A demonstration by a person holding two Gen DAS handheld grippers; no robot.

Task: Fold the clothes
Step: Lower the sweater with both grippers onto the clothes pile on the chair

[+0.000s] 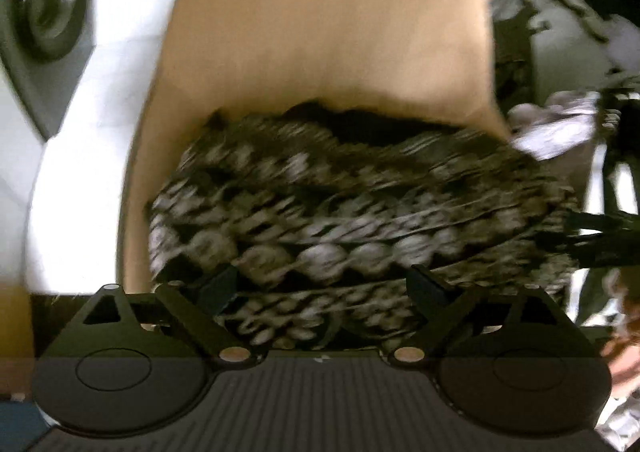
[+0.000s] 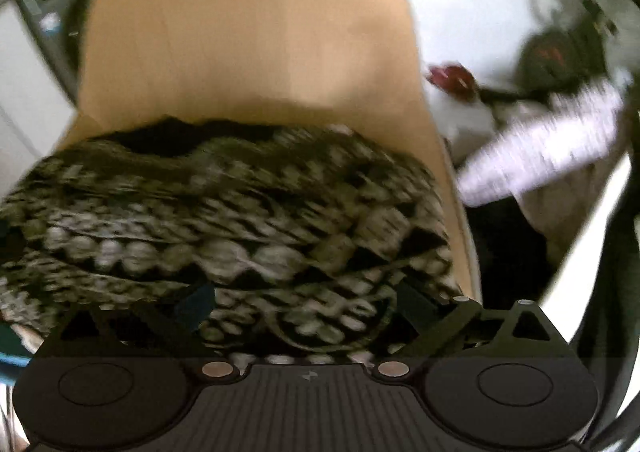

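Observation:
A black-and-white patterned garment [image 1: 352,211] lies bunched on a light wooden table [image 1: 320,31]; both views are motion-blurred. My left gripper [image 1: 324,284] has its jaws wide apart over the garment's near edge, and cloth lies between the fingers [image 1: 222,286]. In the right wrist view the same garment [image 2: 224,219] spreads across the table [image 2: 248,31]. My right gripper [image 2: 304,304] is also open, its fingers [image 2: 416,302] spread over the near edge of the cloth. Neither gripper is pinching the fabric.
A washing machine door [image 1: 48,7] and white floor [image 1: 72,171] lie left of the table. More clothes, including a striped white piece [image 2: 540,147] and a dark item [image 2: 556,55], lie right of the table. A tripod leg [image 1: 612,187] stands at right.

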